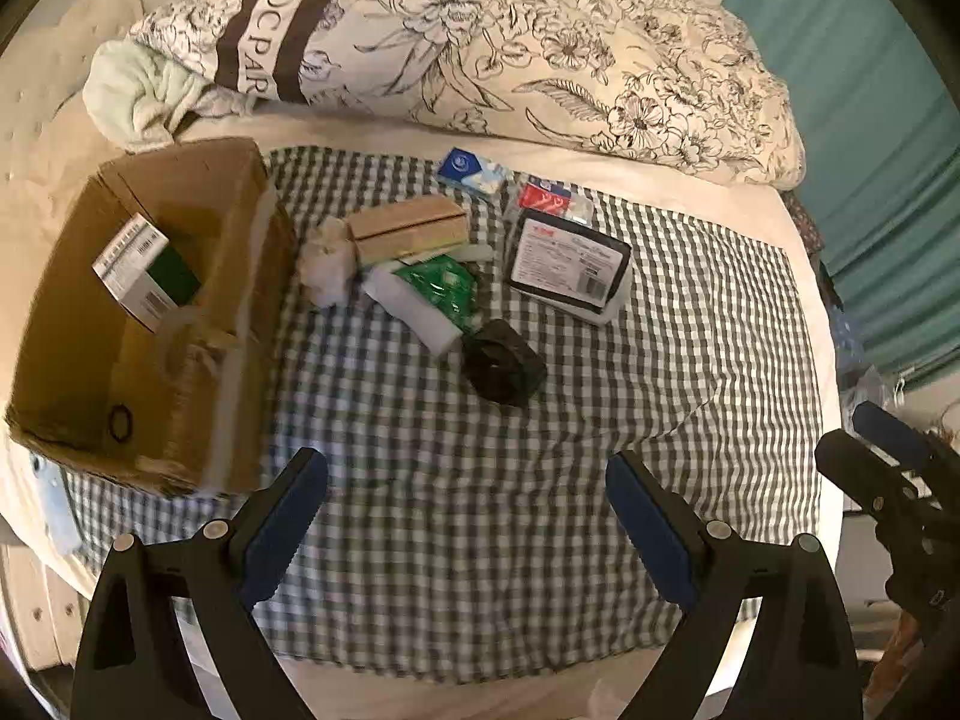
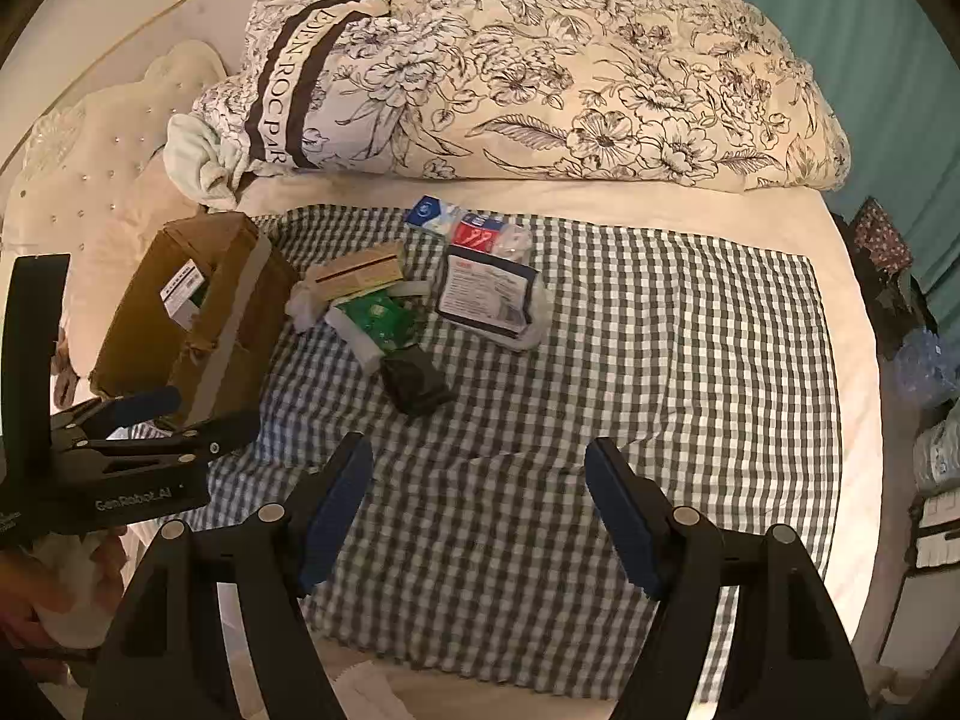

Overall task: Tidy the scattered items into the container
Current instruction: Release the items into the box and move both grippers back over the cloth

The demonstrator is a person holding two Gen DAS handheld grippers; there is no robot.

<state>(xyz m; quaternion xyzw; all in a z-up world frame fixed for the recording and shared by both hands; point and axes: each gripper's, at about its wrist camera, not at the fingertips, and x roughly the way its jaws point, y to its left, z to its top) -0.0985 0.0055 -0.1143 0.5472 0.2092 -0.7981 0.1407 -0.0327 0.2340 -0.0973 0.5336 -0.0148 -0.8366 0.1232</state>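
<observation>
An open cardboard box (image 1: 198,324) lies at the left of a checked cloth (image 1: 480,510); a white and green carton (image 1: 144,270) is inside it. Scattered beside it: a tan box (image 1: 408,228), white wad (image 1: 327,267), green packet (image 1: 444,288), black roll (image 1: 501,366), black-labelled pack (image 1: 567,264), red packet (image 1: 543,198) and blue packet (image 1: 471,171). My left gripper (image 1: 468,516) is open and empty, above the cloth's near part. My right gripper (image 2: 477,510) is open and empty, further right; the cardboard box (image 2: 198,324) and black roll (image 2: 414,384) lie ahead to its left.
A floral duvet (image 1: 540,48) is heaped along the back of the bed. A pale green towel (image 1: 138,96) lies behind the box. A teal curtain (image 1: 870,90) hangs at the right. The bed's near edge (image 1: 480,690) runs under my grippers.
</observation>
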